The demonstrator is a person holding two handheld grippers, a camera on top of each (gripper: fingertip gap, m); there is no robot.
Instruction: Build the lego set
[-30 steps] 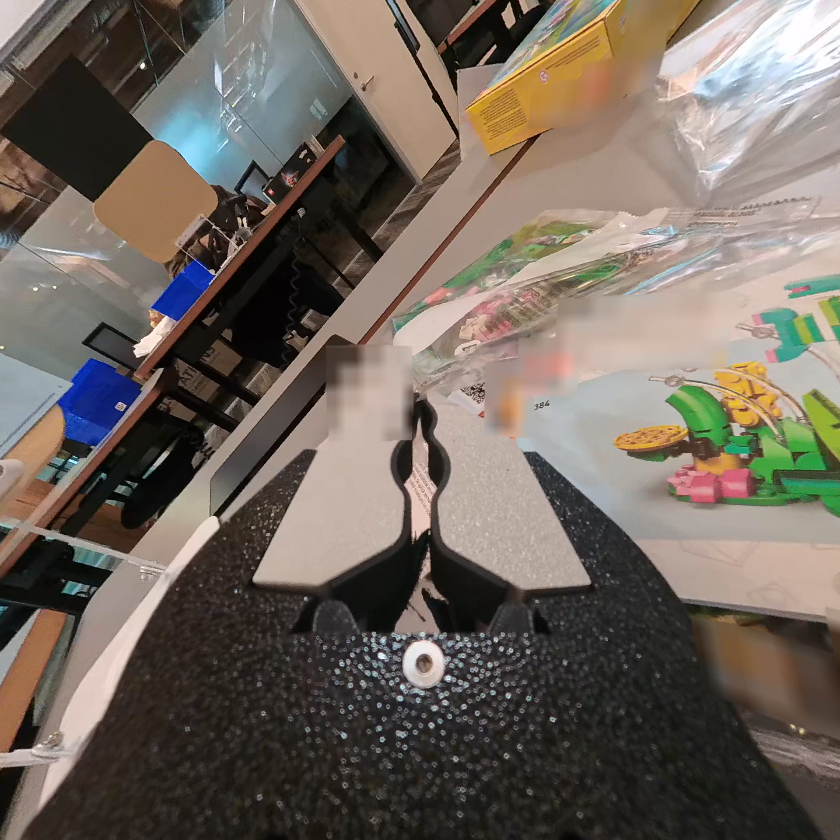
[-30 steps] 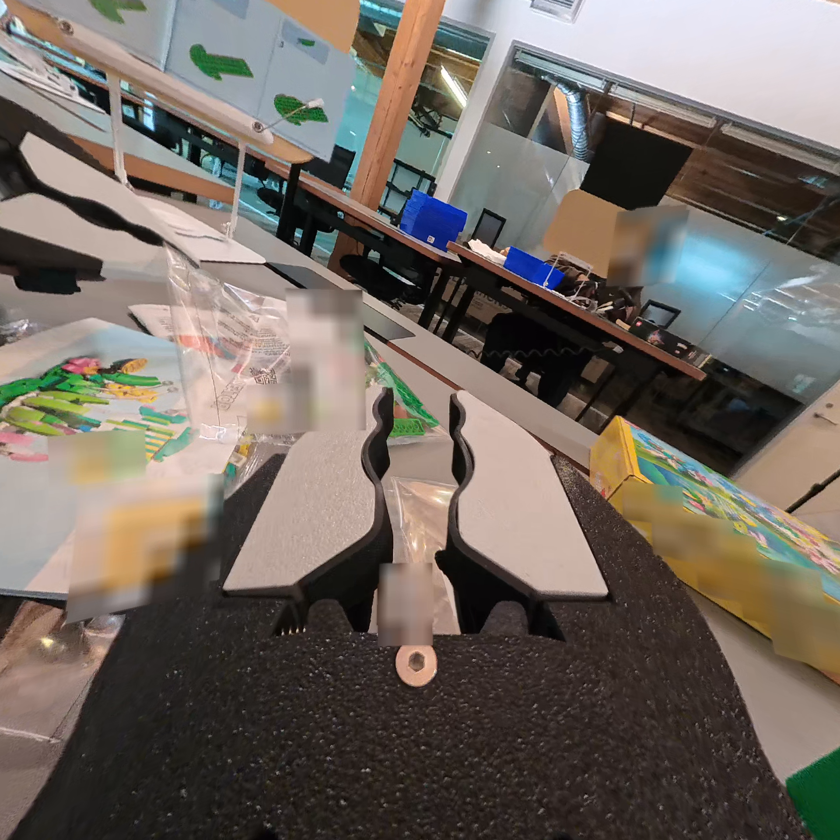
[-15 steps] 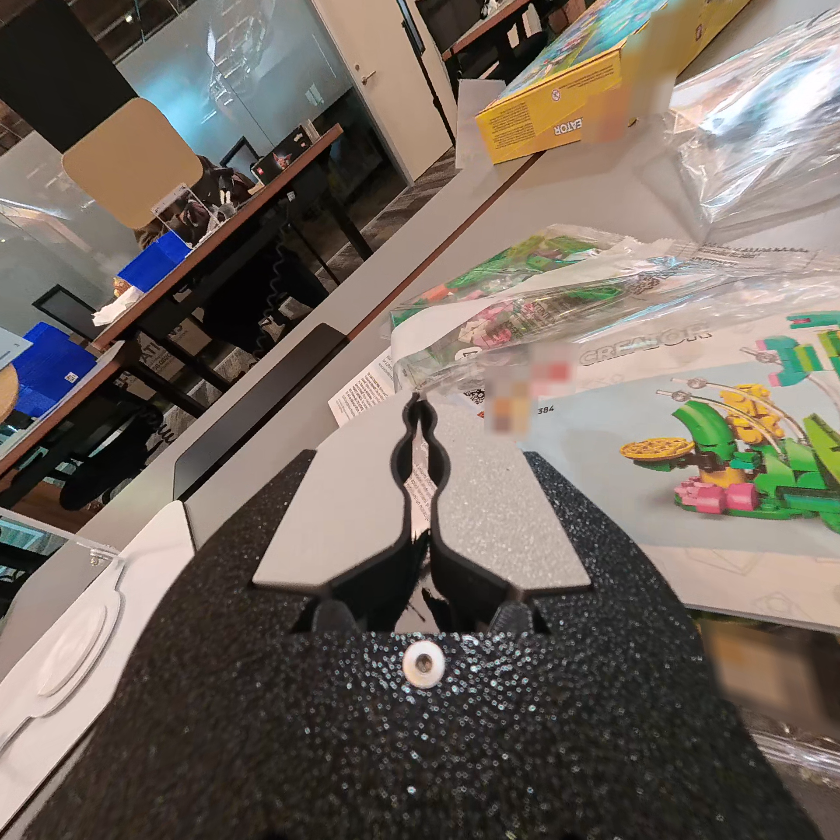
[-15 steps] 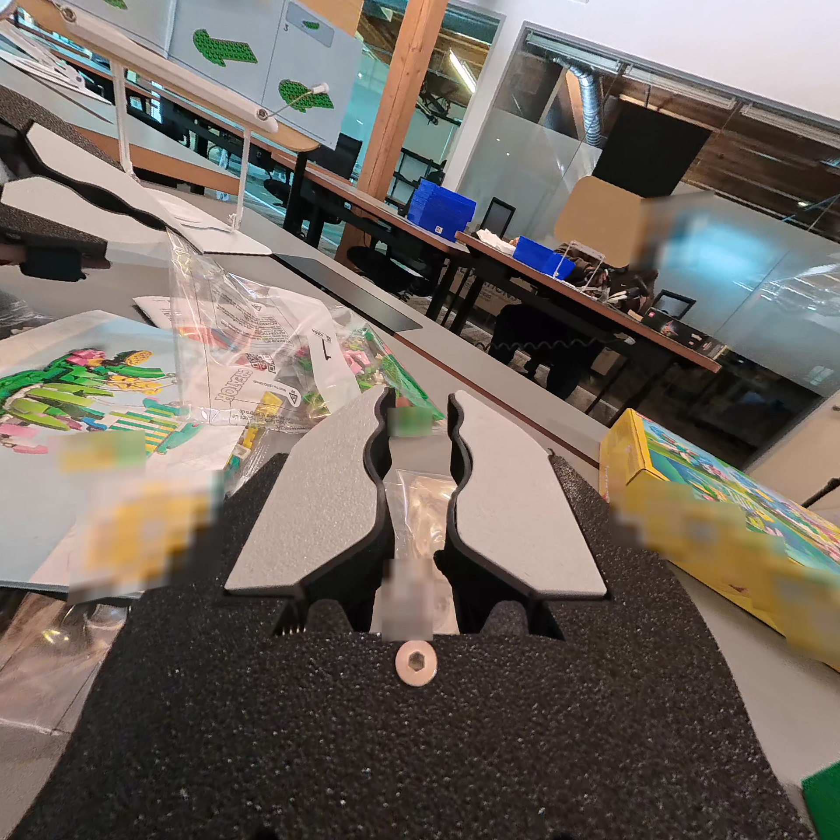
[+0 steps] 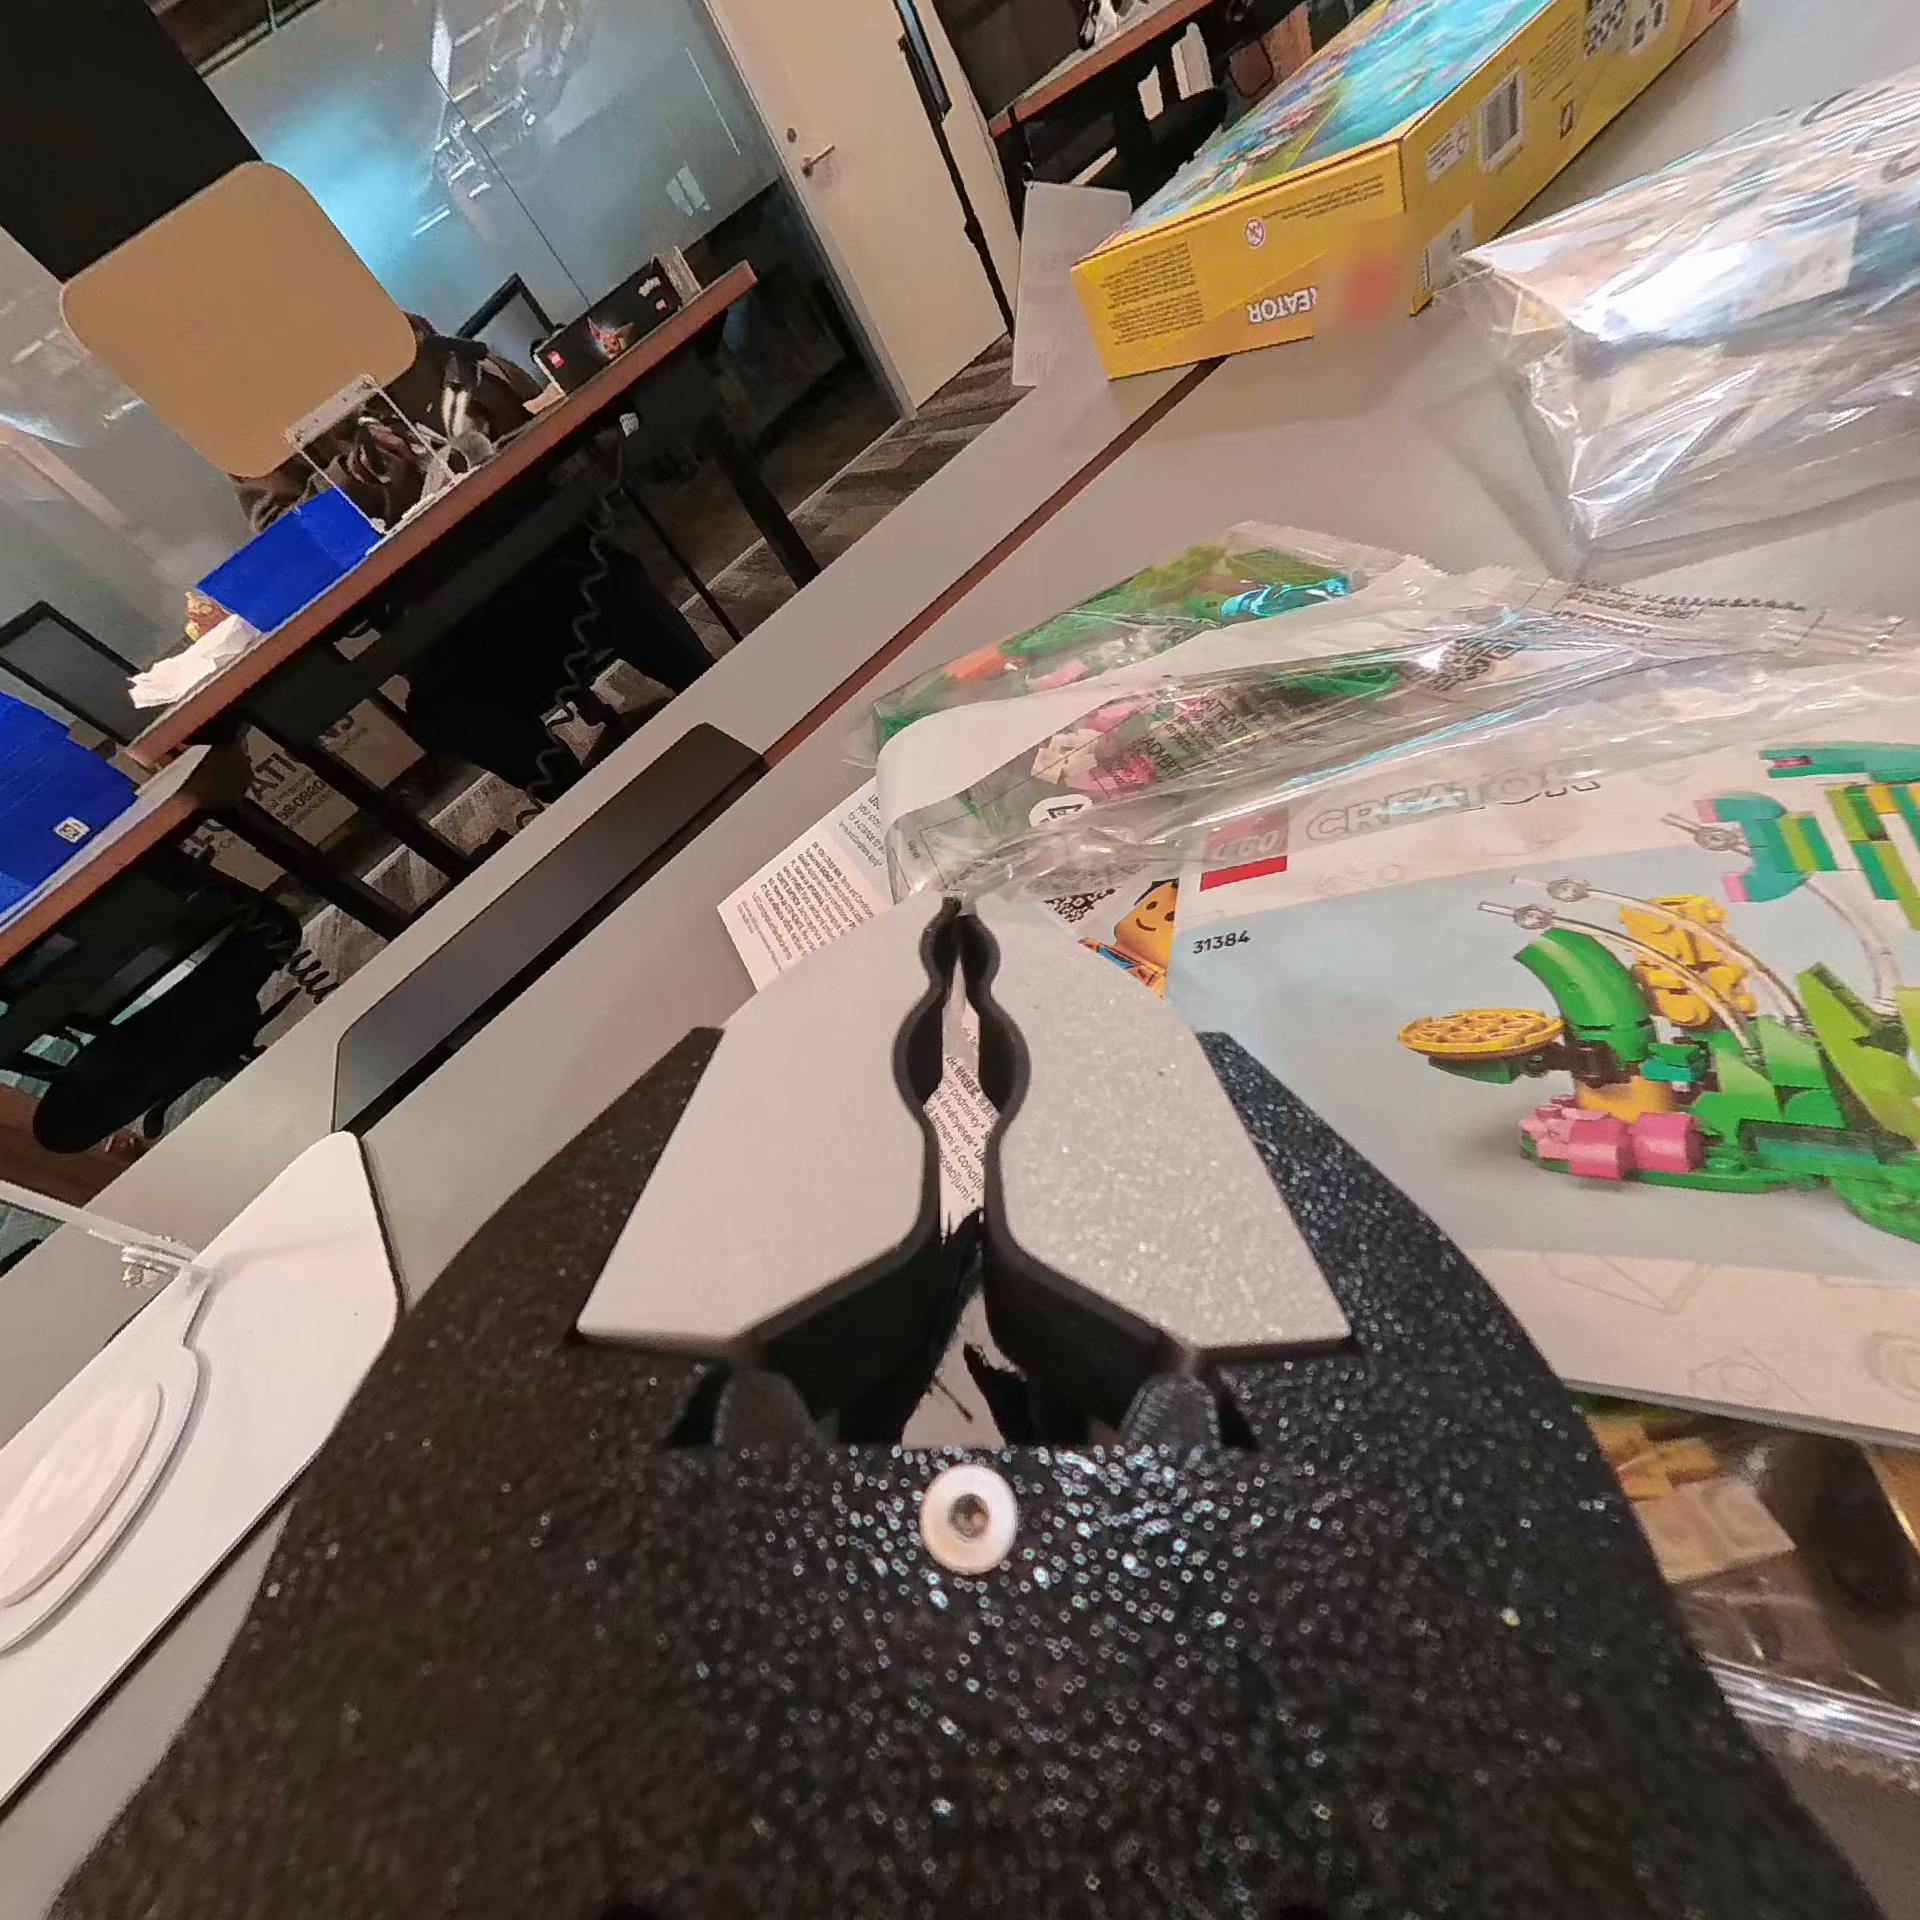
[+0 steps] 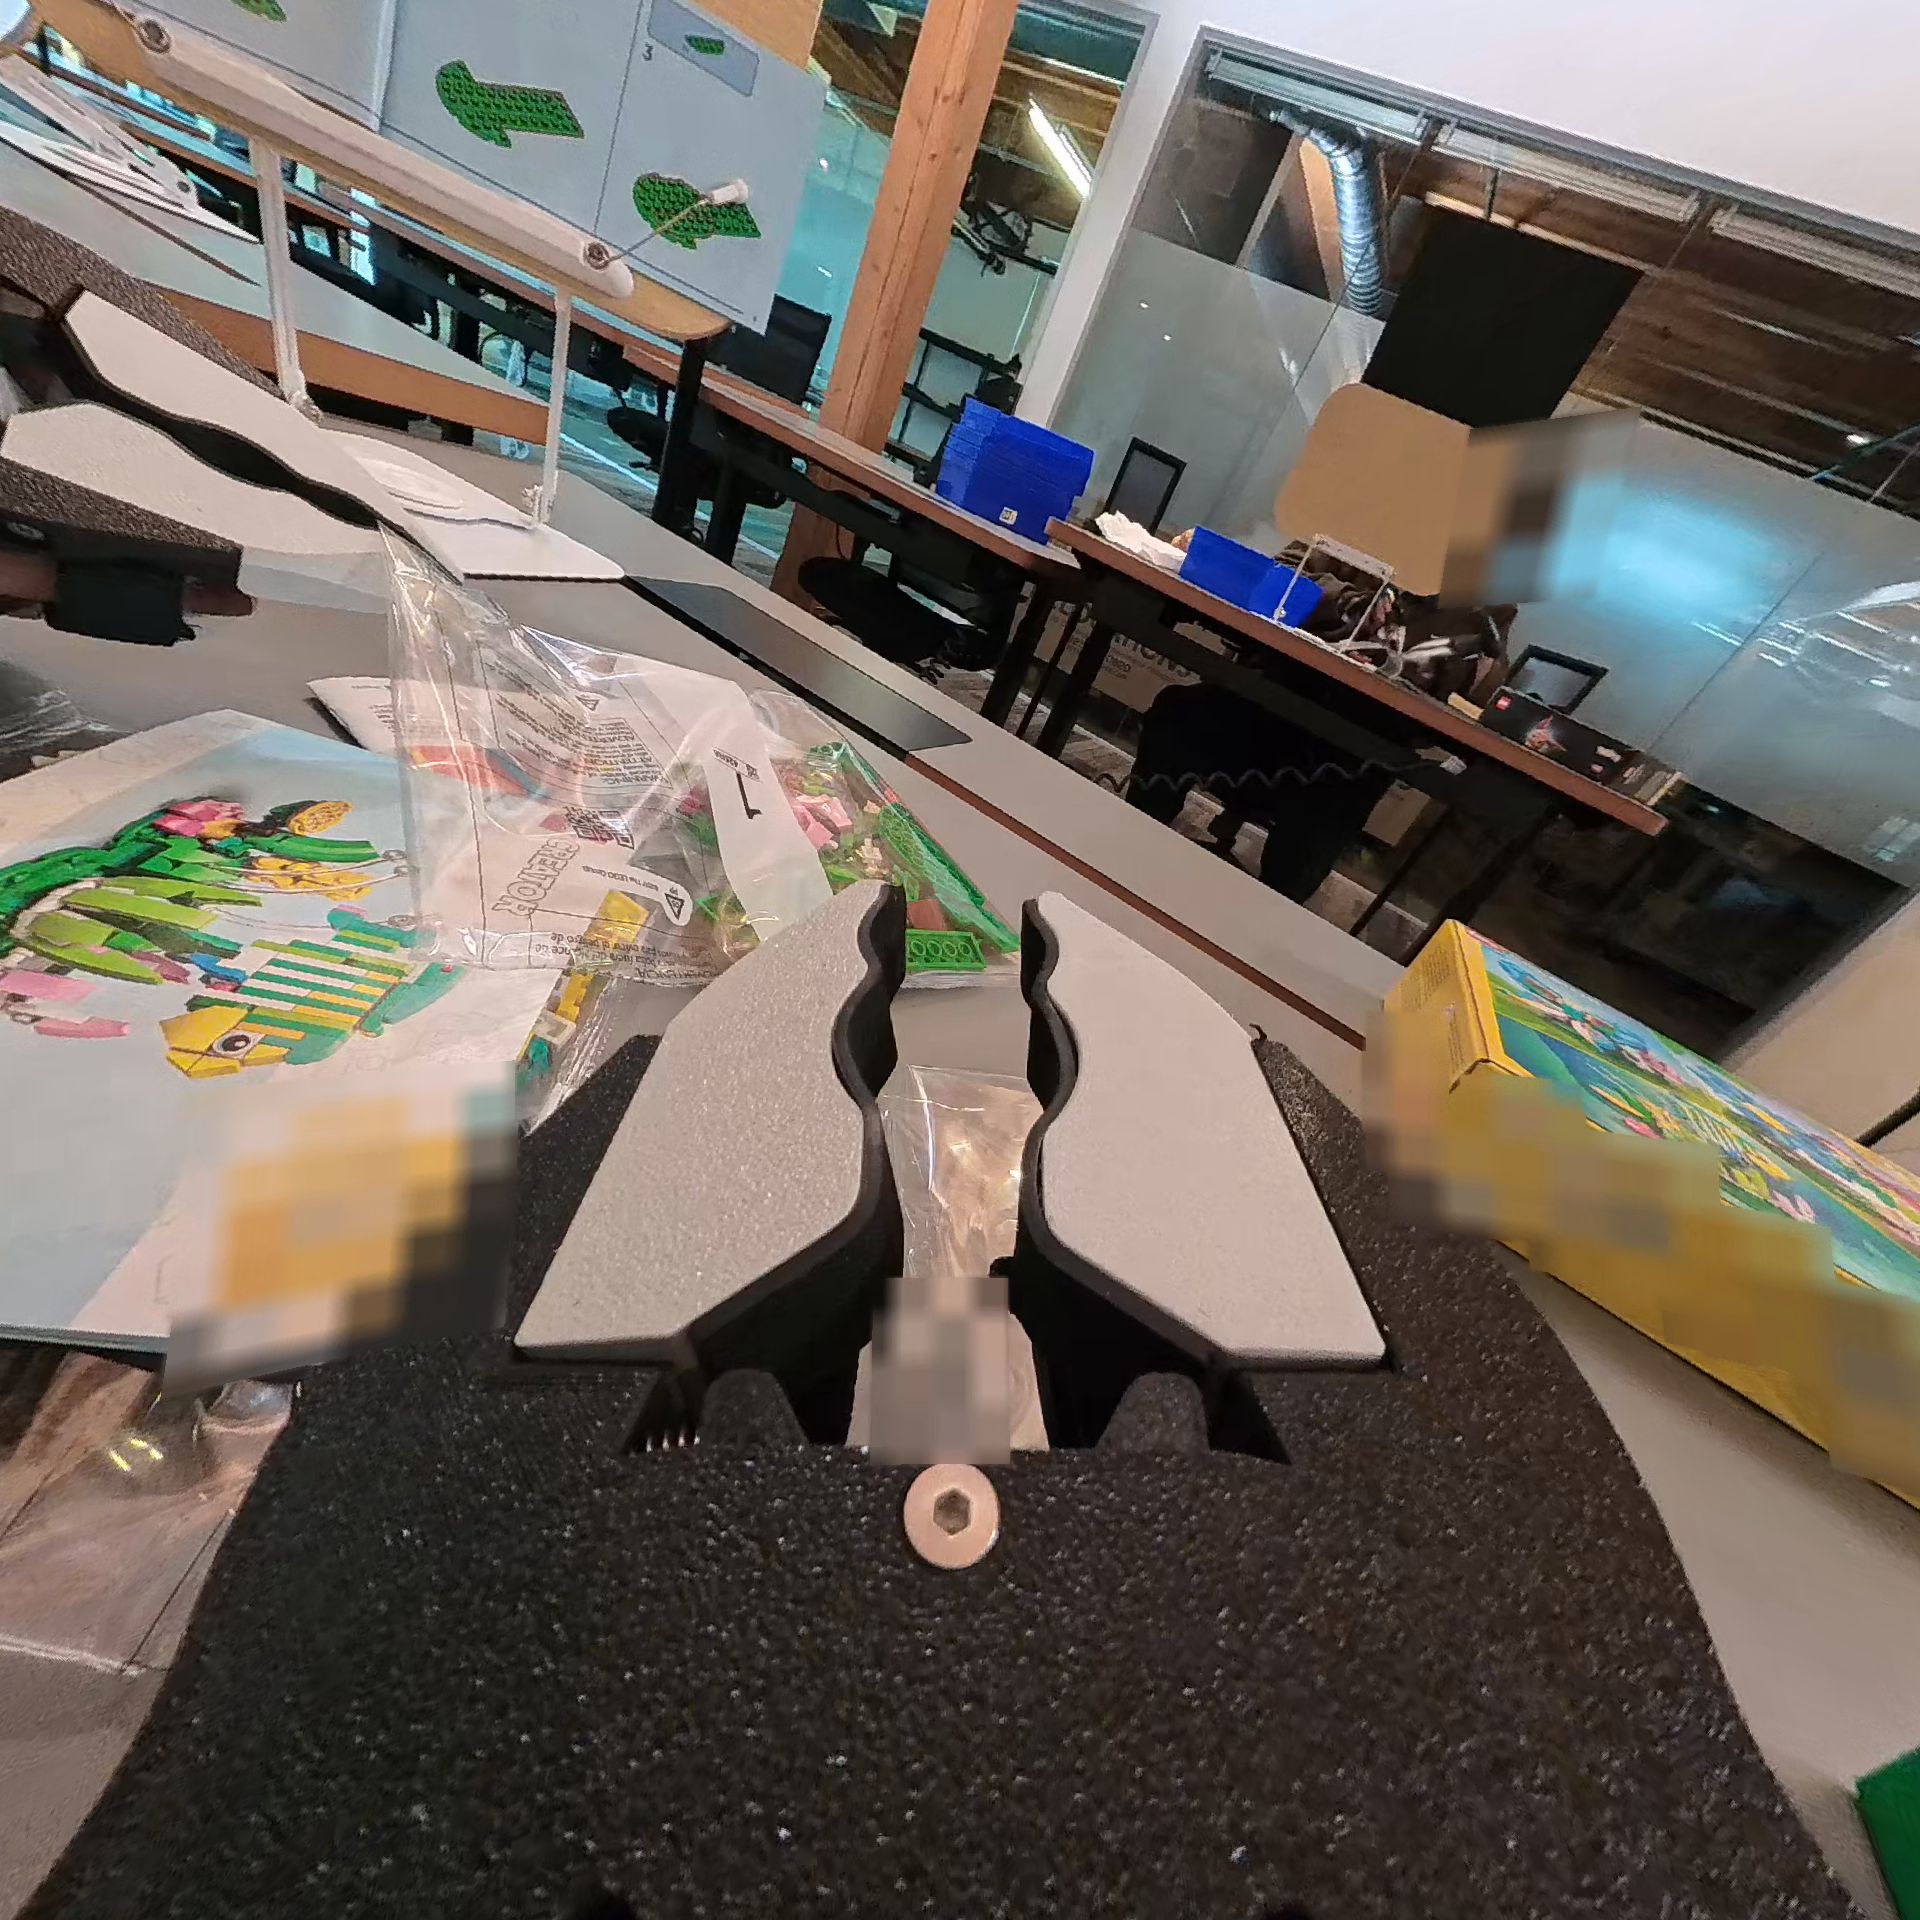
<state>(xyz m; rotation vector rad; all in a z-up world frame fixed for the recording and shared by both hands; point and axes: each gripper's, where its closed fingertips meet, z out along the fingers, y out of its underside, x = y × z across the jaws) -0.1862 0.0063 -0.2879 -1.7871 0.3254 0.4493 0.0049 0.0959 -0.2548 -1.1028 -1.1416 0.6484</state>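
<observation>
My left gripper (image 5: pixel 951 920) is shut on the corner of a clear printed plastic bag (image 5: pixel 1455 686). The right wrist view shows that gripper at far left (image 6: pixel 364 535), with the bag (image 6: pixel 488 748) standing up from its tips. A second bag of green and pink bricks (image 5: pixel 1081 717) lies behind it, also in the right wrist view (image 6: pixel 873 831). The instruction booklet (image 5: pixel 1558 1091) lies flat under the bags. My right gripper (image 6: pixel 961 914) is open and empty, above crinkled clear plastic (image 6: pixel 961 1153).
The yellow set box (image 5: pixel 1299 239) lies at the table's far edge, to my right gripper's right (image 6: pixel 1662 1143). A large clear bag (image 5: pixel 1714 312) sits near it. A stand holding build pages (image 6: pixel 582 114) has a white base (image 5: pixel 156 1455). A green plate (image 6: pixel 1891 1818) shows at the corner. Tip to tip, the grippers are about 20 cm apart. To the green plate (image 6: pixel 1891 1818): right tips about 25 cm, left tips about 45 cm.
The left gripper has dropped lower and levelled toward the table, still shut on the bag corner. The right gripper has shifted slightly and stays open.
</observation>
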